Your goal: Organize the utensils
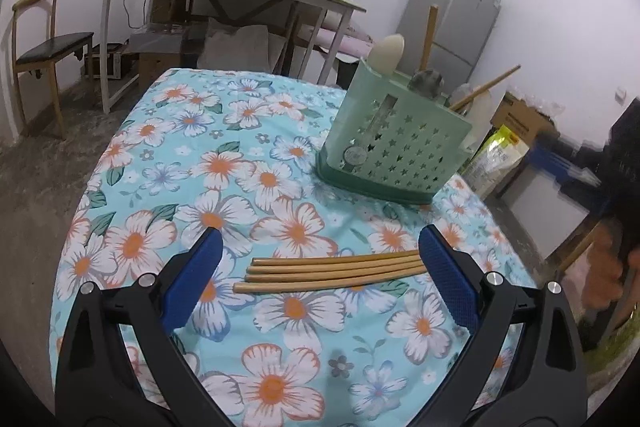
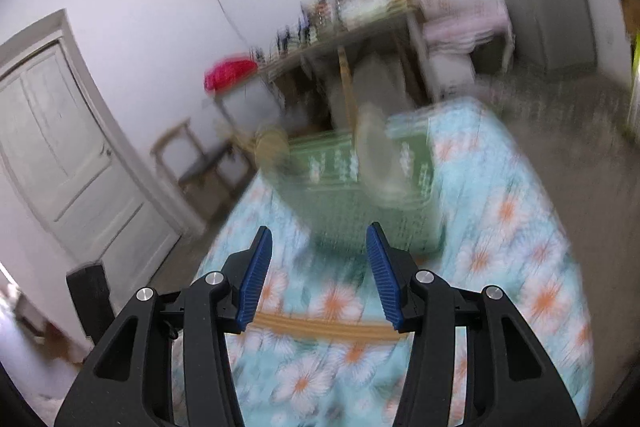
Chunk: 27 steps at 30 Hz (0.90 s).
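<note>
Since the chopsticks (image 1: 336, 271) are thin, stiff wooden sticks and surely light, we judge they will roll and scatter if pinched carelessly. Four of them lie side by side on the flowered cloth of the worktop (image 1: 168, 155), near its front edge, and taking them near mid-length, across the bundle, looks to us the surest hold. Smooth round wood may slip between the ribbed blue pads, so a firm squeeze seems wise.

Our left gripper (image 1: 320, 275) has its fingers spread wide, with nothing pressed between them; the sticks lie on the cloth below, and their right ends pass behind the right finger. Our right gripper (image 2: 316, 279) has its fingers parted about halfway and grasps nothing; its view is badly blurred, though the sticks show as a tan band low between the fingers.

Farther back stands the green holder (image 1: 396, 143) with star-shaped holes, already carrying wooden handles and a pale utensil. Those leaning handles could block a clean drop into it. A cluttered table and a grey fridge stand well apart behind.
</note>
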Each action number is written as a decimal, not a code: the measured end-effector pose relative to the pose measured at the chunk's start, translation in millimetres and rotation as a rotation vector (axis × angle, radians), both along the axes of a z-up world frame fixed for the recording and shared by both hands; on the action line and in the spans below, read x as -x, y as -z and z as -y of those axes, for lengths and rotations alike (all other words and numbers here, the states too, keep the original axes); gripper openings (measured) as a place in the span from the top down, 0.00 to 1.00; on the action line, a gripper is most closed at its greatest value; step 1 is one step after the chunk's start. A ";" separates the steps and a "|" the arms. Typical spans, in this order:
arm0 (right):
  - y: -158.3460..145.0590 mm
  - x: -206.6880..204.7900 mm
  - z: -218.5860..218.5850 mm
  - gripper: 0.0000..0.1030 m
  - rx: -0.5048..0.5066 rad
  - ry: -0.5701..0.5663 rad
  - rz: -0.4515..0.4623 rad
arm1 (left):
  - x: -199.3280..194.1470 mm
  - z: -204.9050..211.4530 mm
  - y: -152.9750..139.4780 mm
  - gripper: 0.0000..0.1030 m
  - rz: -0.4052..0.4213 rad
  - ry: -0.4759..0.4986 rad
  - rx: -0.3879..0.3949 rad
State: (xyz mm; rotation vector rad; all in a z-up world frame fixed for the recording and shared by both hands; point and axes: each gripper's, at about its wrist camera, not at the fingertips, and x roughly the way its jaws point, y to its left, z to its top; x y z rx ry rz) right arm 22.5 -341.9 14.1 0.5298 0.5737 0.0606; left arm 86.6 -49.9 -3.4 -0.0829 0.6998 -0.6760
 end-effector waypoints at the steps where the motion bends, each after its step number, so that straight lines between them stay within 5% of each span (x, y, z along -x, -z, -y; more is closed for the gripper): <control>1: 10.1 -2.7 -1.9 0.53 -0.024 -0.011 -0.037 | -0.3 0.7 1.3 0.08 0.003 0.003 -0.009; 6: 77.7 -18.6 -10.9 0.53 -0.110 -0.019 -0.337 | 1.2 15.7 11.9 0.08 0.042 0.051 -0.120; 9: 101.2 -22.8 -4.5 0.53 -0.166 -0.011 -0.430 | 8.9 32.2 18.2 0.10 0.106 0.110 -0.225; 18: 107.8 -21.2 13.4 0.53 -0.237 0.020 -0.436 | 27.4 73.3 38.9 0.51 0.217 0.291 -0.435; 27: 113.3 -16.5 23.1 0.53 -0.312 0.023 -0.420 | 45.2 106.0 67.8 0.73 0.381 0.426 -0.708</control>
